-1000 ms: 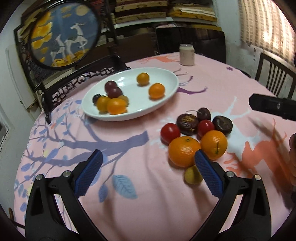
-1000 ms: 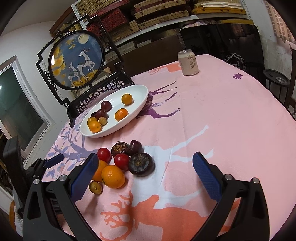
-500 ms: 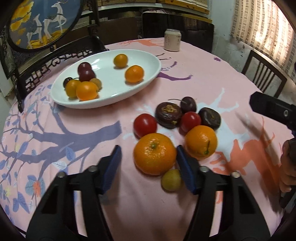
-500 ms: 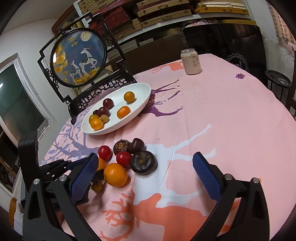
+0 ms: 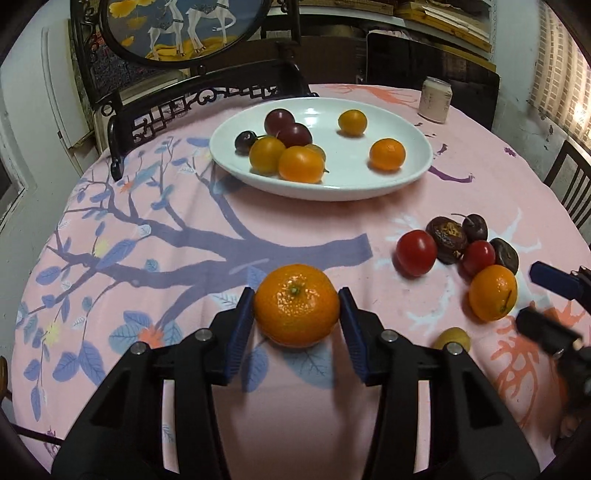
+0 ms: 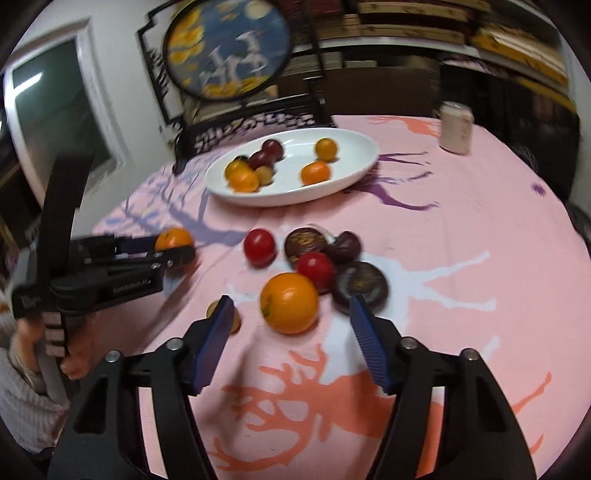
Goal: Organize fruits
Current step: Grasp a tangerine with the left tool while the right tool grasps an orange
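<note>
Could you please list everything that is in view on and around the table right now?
Tablecloth: one, pink with a tree print, covering the table.
Plate: one, white, far side of the table.
Plate fruits: eight, five orange-yellow and three dark, on the plate.
Tomatoes: two, red, loose pile on the cloth.
Dark fruits: three, brown-purple, same pile.
Orange: one, orange, pile's near edge.
Small fruit: one, yellow, nearest of the pile.
Mandarin: one, orange, apart from the pile.
Can: one, pale, far edge.
Deer picture: one, blue, black stand behind the table.
Left tongs: just closed onto the mandarin.
Right tongs: open around the orange, jaws just closing.
Hand: one, holding the left tongs.
</note>
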The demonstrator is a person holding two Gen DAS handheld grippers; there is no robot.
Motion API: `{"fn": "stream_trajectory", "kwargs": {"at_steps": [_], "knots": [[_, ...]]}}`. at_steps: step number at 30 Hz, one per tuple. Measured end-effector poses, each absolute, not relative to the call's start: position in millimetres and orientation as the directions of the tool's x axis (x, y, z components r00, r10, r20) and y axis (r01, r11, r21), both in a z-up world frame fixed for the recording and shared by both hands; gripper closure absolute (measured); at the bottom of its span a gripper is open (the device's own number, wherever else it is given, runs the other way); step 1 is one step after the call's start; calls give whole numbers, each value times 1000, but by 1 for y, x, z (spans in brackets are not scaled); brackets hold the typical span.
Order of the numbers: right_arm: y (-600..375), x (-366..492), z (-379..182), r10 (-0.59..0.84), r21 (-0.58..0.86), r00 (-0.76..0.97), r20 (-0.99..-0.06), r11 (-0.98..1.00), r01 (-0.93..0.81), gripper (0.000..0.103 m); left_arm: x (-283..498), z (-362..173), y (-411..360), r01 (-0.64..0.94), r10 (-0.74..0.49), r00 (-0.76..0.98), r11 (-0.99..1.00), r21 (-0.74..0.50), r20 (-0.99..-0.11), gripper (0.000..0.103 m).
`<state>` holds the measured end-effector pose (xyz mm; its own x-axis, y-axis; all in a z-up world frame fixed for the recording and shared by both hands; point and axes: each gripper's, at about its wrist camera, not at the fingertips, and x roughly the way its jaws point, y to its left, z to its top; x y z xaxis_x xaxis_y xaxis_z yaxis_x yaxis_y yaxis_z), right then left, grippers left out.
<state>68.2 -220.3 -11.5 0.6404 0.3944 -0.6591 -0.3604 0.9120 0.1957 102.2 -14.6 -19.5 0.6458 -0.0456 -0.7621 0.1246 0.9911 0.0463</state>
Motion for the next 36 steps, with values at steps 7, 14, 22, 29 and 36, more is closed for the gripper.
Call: {"fn": "stream_trajectory", "kwargs": {"at_steps": [7, 14, 22, 29, 36], "knots": [[-205, 87, -23, 371, 174, 605, -705, 917, -360, 59, 99, -24, -22, 144, -32, 640, 986, 79, -768, 56], [-207, 90, -27, 388, 197, 588, -710, 911, -362, 63, 98, -26, -27, 146, 0, 658, 981, 127, -753, 56], [-217, 80, -18, 408, 223, 621, -670, 908, -356, 63, 96, -17, -23, 115, 12, 684, 986, 124, -730, 56], [-233, 99, -1, 408, 256, 633, -658, 911, -322, 63, 113, 6, -17, 87, 29, 716, 988, 130, -697, 56], [-237, 158, 43, 382, 243, 701, -602, 924, -294, 63, 168, 38, -28, 61, 51, 770, 986, 153, -636, 56]]}}
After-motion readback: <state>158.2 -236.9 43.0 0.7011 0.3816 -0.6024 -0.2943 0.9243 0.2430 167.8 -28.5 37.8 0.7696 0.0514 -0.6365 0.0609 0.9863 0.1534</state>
